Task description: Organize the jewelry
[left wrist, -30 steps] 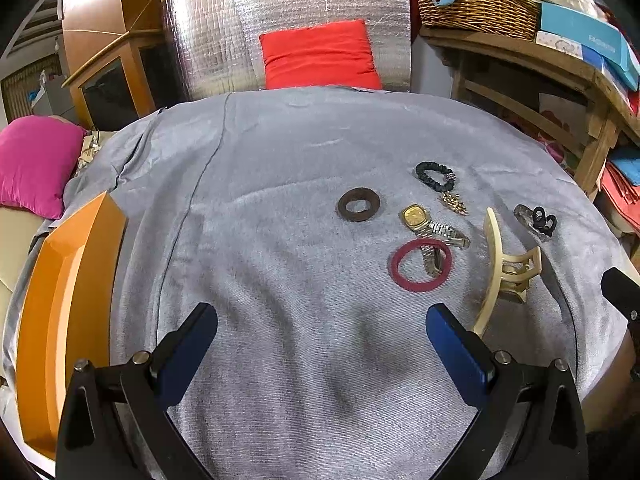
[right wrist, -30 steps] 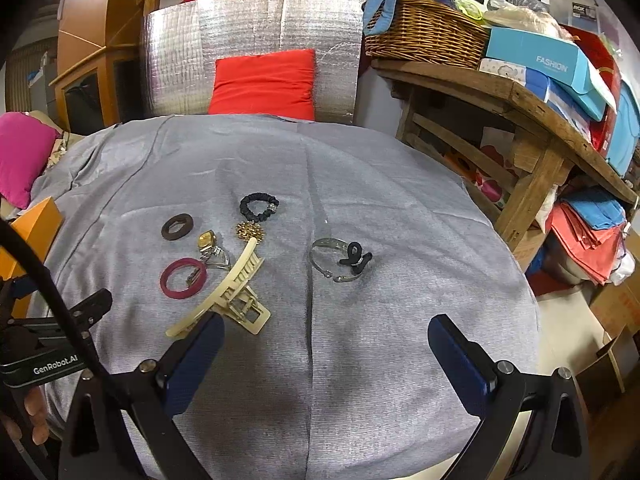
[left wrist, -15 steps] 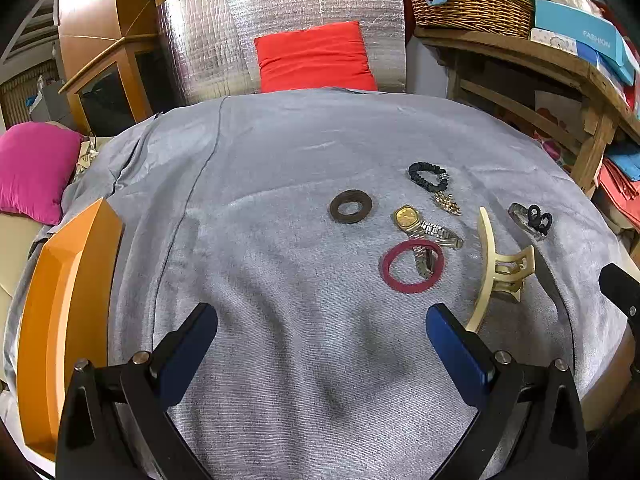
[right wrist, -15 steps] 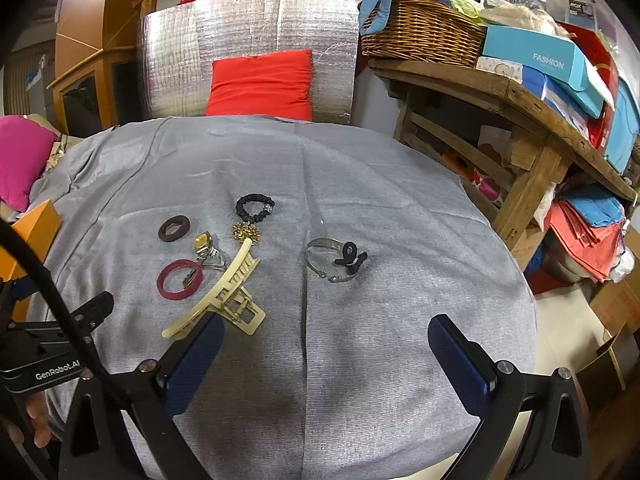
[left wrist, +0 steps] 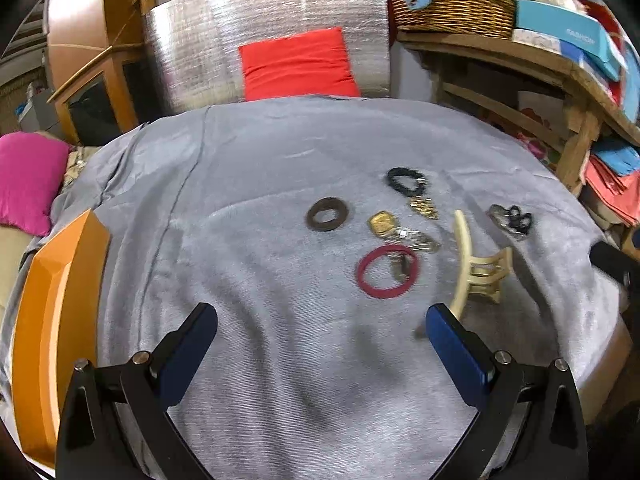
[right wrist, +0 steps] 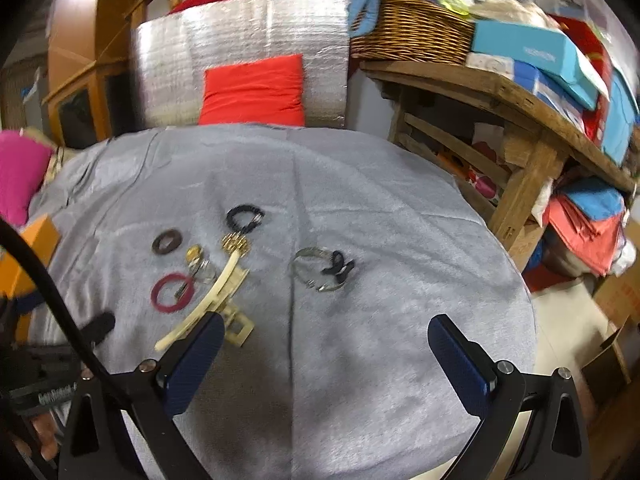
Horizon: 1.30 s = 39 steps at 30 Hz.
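Jewelry, seemingly the cream hair claw [right wrist: 208,300] nearest, lies just ahead of both wide-spread, empty grippers.

Cloth [left wrist: 248,208]: plain grey, soft nap.
Tray [left wrist: 52,320]: orange, glossy.
Flat ring [left wrist: 327,214]: dark brown.
Bangle [left wrist: 387,271]: dark red.
Watch [left wrist: 383,223]: gold face, silver band.
Hair claw [left wrist: 472,268]: cream.
Scrunchie [left wrist: 406,180]: black.
Brooch [left wrist: 424,207]: gold.
Wire bracelet [right wrist: 310,270]: silver, with a black clip [right wrist: 339,268] on it.
Left gripper [left wrist: 320,326] pads [left wrist: 456,348]: dark blue on black frame.
Right gripper [right wrist: 322,338] pads [right wrist: 458,356]: dark blue, fine dotted texture.
Cushion [left wrist: 298,64]: bright red.
Backing panel [left wrist: 208,48]: silver foil, quilted grid.
Pillow [left wrist: 28,180]: magenta.
Basket [right wrist: 412,32]: brown wicker weave.
Boxes [right wrist: 528,52]: turquoise blue.
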Motion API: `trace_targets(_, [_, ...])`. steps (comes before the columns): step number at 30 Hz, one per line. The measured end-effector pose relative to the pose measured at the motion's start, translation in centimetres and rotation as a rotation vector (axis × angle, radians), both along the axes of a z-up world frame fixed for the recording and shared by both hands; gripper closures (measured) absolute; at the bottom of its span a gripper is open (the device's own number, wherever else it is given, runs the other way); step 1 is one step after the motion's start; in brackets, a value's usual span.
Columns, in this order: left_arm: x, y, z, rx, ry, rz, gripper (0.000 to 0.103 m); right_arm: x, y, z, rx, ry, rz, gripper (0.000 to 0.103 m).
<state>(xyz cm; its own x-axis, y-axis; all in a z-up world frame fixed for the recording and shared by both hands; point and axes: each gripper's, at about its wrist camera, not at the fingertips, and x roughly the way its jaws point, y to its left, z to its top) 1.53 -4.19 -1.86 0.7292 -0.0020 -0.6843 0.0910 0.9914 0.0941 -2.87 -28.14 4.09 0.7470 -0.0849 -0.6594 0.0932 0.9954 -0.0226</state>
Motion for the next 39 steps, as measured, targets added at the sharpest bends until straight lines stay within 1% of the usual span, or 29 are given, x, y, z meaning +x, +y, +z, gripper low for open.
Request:
trace_targets(3, [-0.3,-1.2,0.2,0.002,-0.016,-0.060,0.000,0.6,-2.7,0.4,0.090,-0.008,-0.036,0.000])
trace_targets(5, [-0.4,-2.1,0.2,0.001,-0.021,-0.102,0.000,1.3,-4.2,0.3,0.145,0.005,-0.039,0.000])
trace_targets(10, [0.0,-4.6,-0.3,-0.021,0.003,-0.218,0.000,3.5,-6.7,-0.7,0.290,0.064,0.006,0.001])
trace_targets(12, [0.2,-5.4,-0.7,-0.036,0.026,-0.261,0.000,4.2,-7.5,-1.4,0.365,0.099,0.027,0.004])
trace_targets(14, [0.4,-6.3,-1.2,-0.045,0.050,-0.297,0.001,4.9,-8.4,-2.1,0.453,0.127,0.041,0.011])
trace_targets(15, [0.5,-6.7,-1.5,-0.046,0.062,-0.313,0.006,5.2,-8.8,-2.5,0.491,0.135,0.045,0.013])
trace_targets(16, [0.6,-7.1,-1.7,-0.050,0.073,-0.327,0.011,5.6,-9.2,-2.9,0.535,0.146,0.047,0.020])
trace_targets(17, [0.8,-7.4,-2.0,-0.053,0.091,-0.339,0.022,6.0,-9.5,-3.2,0.560,0.155,0.045,0.024])
trace_targets(18, [1.1,-7.6,-2.4,-0.058,0.111,-0.346,0.030,6.5,-9.8,-3.6,0.595,0.167,0.045,0.026])
trace_targets(19, [1.4,-7.7,-2.7,-0.067,0.128,-0.347,0.033,6.9,-10.0,-3.9,0.624,0.177,0.048,0.029])
trace_targets(20, [1.7,-7.7,-3.0,-0.080,0.145,-0.346,0.039,7.4,-10.2,-4.2,0.656,0.187,0.053,0.031])
trace_targets(21, [2.0,-7.7,-3.2,-0.098,0.162,-0.342,0.044,8.0,-10.4,-4.6,0.686,0.198,0.059,0.037])
trace_targets(22, [2.3,-7.6,-3.4,-0.118,0.175,-0.339,0.047,8.5,-10.5,-4.7,0.704,0.208,0.062,0.039])
trace_targets(23, [2.4,-7.5,-3.4,-0.133,0.181,-0.339,0.051,9.0,-10.5,-5.0,0.716,0.217,0.060,0.039])
trace_targets(24, [2.5,-7.4,-3.5,-0.146,0.184,-0.338,0.052,9.6,-10.7,-5.3,0.723,0.224,0.053,0.041])
trace_targets(25, [2.6,-7.3,-3.5,-0.153,0.185,-0.338,0.053,10.1,-10.8,-5.6,0.729,0.231,0.047,0.048])
trace_targets(26, [2.6,-7.4,-3.4,-0.157,0.187,-0.341,0.055,10.5,-11.0,-5.7,0.736,0.236,0.043,0.052])
trace_targets(28, [2.6,-7.4,-3.4,-0.172,0.192,-0.356,0.065,11.4,-11.2,-6.1,0.738,0.242,0.027,0.053])
trace_targets(29, [2.6,-7.5,-3.5,-0.180,0.200,-0.367,0.073,11.9,-11.2,-6.1,0.728,0.243,0.022,0.055])
trace_targets(30, [2.7,-7.6,-3.6,-0.185,0.211,-0.376,0.076,12.2,-11.3,-6.2,0.718,0.245,0.019,0.060])
trace_targets(33, [2.8,-8.0,-3.8,-0.189,0.222,-0.388,0.079,13.3,-11.1,-6.6,0.693,0.254,0.008,0.061])
trace_targets(34, [2.9,-8.0,-3.8,-0.190,0.224,-0.391,0.079,13.6,-11.0,-6.7,0.688,0.256,0.009,0.066])
trace_targets(35, [2.9,-8.1,-3.8,-0.196,0.225,-0.394,0.079,13.8,-10.9,-6.8,0.680,0.258,0.011,0.067])
trace_targets(39, [3.1,-8.1,-3.9,-0.215,0.231,-0.390,0.079,14.4,-10.2,-6.7,0.668,0.262,0.031,0.067])
